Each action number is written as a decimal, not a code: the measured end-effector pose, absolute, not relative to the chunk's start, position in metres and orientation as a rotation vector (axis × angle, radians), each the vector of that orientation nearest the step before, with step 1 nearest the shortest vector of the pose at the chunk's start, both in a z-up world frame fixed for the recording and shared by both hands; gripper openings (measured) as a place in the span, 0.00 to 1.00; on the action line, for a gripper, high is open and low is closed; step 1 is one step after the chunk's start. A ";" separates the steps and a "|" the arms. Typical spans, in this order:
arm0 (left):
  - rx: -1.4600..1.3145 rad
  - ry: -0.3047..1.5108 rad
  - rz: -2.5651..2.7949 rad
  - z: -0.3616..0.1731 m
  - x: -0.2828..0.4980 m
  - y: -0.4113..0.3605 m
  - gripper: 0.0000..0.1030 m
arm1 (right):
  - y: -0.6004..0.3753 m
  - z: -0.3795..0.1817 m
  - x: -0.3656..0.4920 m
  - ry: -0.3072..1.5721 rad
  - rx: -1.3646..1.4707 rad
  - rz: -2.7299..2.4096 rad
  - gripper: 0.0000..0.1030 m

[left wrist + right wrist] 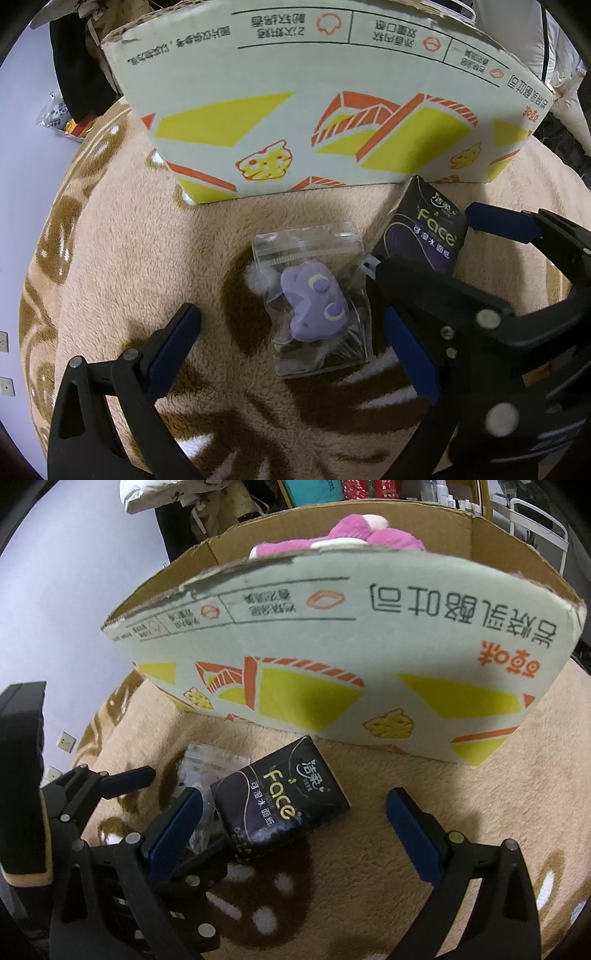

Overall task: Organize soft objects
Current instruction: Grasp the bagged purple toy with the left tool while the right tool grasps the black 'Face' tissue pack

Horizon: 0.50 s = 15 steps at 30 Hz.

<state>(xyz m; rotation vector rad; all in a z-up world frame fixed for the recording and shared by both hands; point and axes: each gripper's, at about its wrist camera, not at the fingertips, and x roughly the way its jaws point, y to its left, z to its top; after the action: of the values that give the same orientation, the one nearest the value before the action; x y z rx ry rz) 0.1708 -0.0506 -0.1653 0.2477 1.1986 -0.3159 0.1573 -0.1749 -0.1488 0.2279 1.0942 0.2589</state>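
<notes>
Two grippers: both are showing in each view, working over a tan blanket (122,266) with brown patterns.
Wall: a pale wall is filling the far left of both views, with sockets (66,741) low on it.
Left hand-held gripper (291,343): its blue-padded fingers are standing wide apart, straddling the bag without touching it; nothing is being gripped.
Bag (314,295): a clear zip bag is lying flat on the blanket between the left fingers, holding a purple toy (314,306) with pale crescent marks and a white fluffy bit at its upper left.
Bag in right view: only its blurred top (207,760) is peeking out behind the left finger of the right tool.
Pack (280,801): a dark tissue pack lettered "Face" is lying on the blanket just right of the bag, tilted, close in front of the box; whether it is touching the bag I cannot tell.
Right hand-held gripper (303,834): its fingers are spread wide, the pack sitting between them nearer the left finger, not clamped.
Right gripper in left view: it is reaching in from the right edge (424,266), with one finger on either side of the pack (424,236).
Box (325,110): a cardboard box printed in yellow and orange is standing on the blanket behind everything, its text upside down.
Plush (343,535): a pink and white plush is lying inside the box, showing over its torn rim in the right view.
</notes>
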 end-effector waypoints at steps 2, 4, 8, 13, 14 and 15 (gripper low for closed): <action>0.245 1.201 -0.314 -0.165 0.168 -0.055 0.95 | -0.172 -0.150 0.158 1.095 0.212 0.255 1.00; 0.244 1.203 -0.315 -0.166 0.170 -0.054 0.95 | -0.171 -0.150 0.158 1.097 0.204 0.243 1.00; 0.252 1.196 -0.317 -0.167 0.171 -0.052 0.95 | -0.169 -0.153 0.160 1.106 0.189 0.217 1.00; 0.262 1.205 -0.315 -0.169 0.171 -0.053 0.95 | -0.162 -0.154 0.162 1.107 0.173 0.199 0.97; 0.261 1.205 -0.315 -0.169 0.171 -0.053 0.95 | -0.161 -0.154 0.164 1.106 0.171 0.193 0.93; 0.262 1.204 -0.315 -0.170 0.171 -0.053 0.95 | -0.161 -0.154 0.163 1.104 0.168 0.186 0.92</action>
<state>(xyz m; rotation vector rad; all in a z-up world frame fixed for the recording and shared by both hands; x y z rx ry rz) 0.1713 -0.0532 -0.1696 0.2620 1.2041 -0.3145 0.1629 -0.1614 -0.1540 0.1676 1.1039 0.1856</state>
